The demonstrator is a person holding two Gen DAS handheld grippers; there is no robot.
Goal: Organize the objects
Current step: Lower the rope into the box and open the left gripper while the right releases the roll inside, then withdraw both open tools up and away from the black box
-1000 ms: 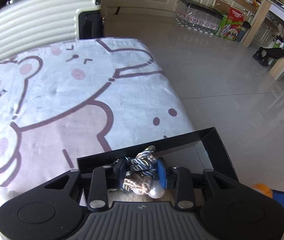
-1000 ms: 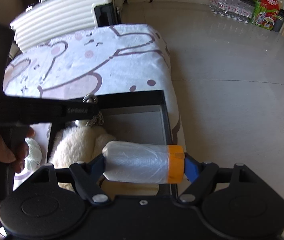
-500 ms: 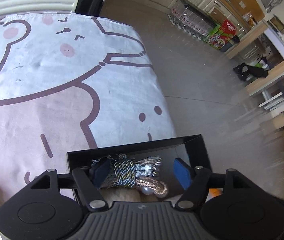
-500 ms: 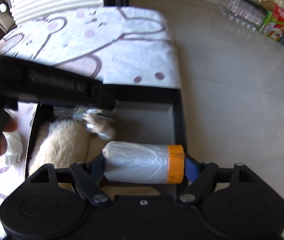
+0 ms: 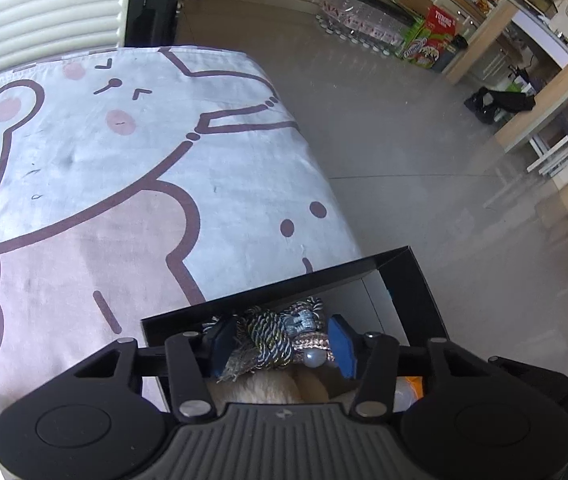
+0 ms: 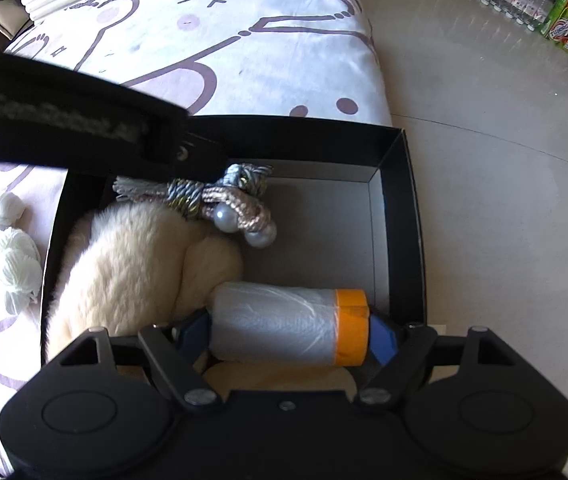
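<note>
Rope bundle (image 5: 280, 340) sits at the box's (image 6: 397, 216) far edge, between the left gripper (image 5: 282, 340), whose jaws have just been closing around it; contact unclear. Right gripper (image 6: 289, 330) clamps the plastic roll (image 6: 284, 328); lower it into the near right corner, then release.

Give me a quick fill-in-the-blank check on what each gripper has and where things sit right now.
1. The right gripper is shut on a plastic roll with an ____ end.
2. The rope bundle sits between the left gripper's ____ pads.
3. The bundle, with two ____ on it, lies inside the black box.

Missing words: orange; blue; pearls
</note>
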